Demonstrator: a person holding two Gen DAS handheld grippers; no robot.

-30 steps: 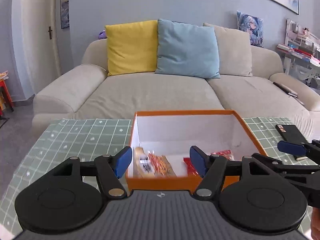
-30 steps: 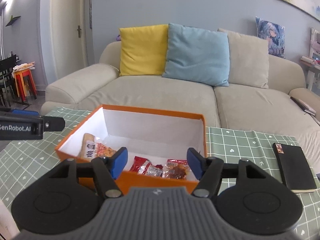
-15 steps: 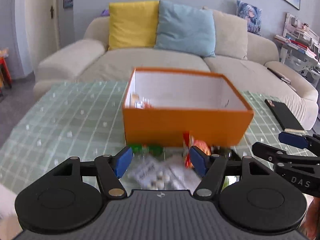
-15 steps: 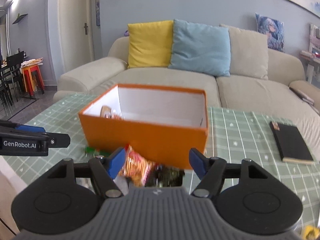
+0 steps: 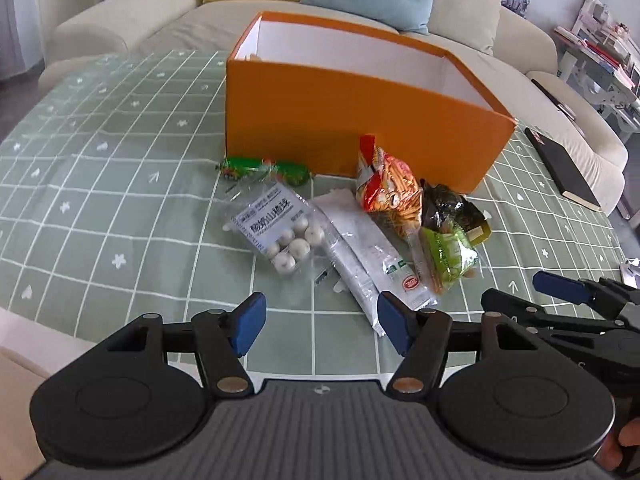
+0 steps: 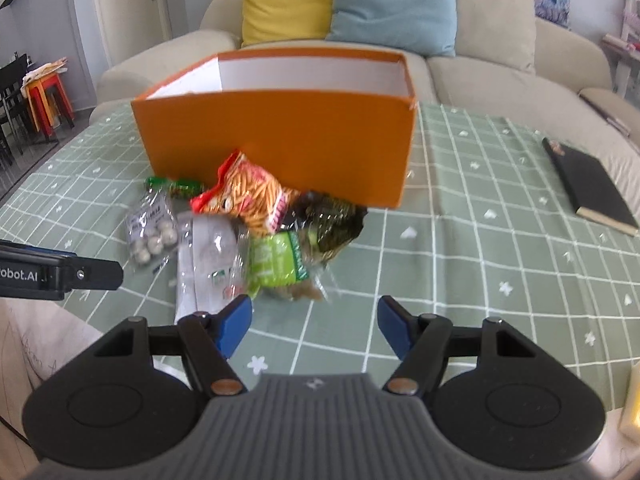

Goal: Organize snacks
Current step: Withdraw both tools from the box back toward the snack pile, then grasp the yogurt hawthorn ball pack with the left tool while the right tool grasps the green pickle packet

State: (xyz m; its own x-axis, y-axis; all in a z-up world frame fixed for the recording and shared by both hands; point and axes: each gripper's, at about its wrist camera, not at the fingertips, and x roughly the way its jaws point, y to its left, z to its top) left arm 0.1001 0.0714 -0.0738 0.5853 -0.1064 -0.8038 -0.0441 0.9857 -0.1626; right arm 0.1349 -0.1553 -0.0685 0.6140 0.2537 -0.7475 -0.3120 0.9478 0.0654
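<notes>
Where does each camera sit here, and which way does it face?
Left wrist: on the left gripper, tilted down at snacks before the orange box; right gripper and a fingertip at right.
Right wrist: on the right gripper, facing likewise; left gripper enters at left.
Shared: box, snacks, black notebook, sofa. Both grippers open, empty.

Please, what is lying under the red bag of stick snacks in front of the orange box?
The red stick-snack bag rests partly on the long white packet and leans against the dark green packet. Anything directly below it is covered.
</notes>
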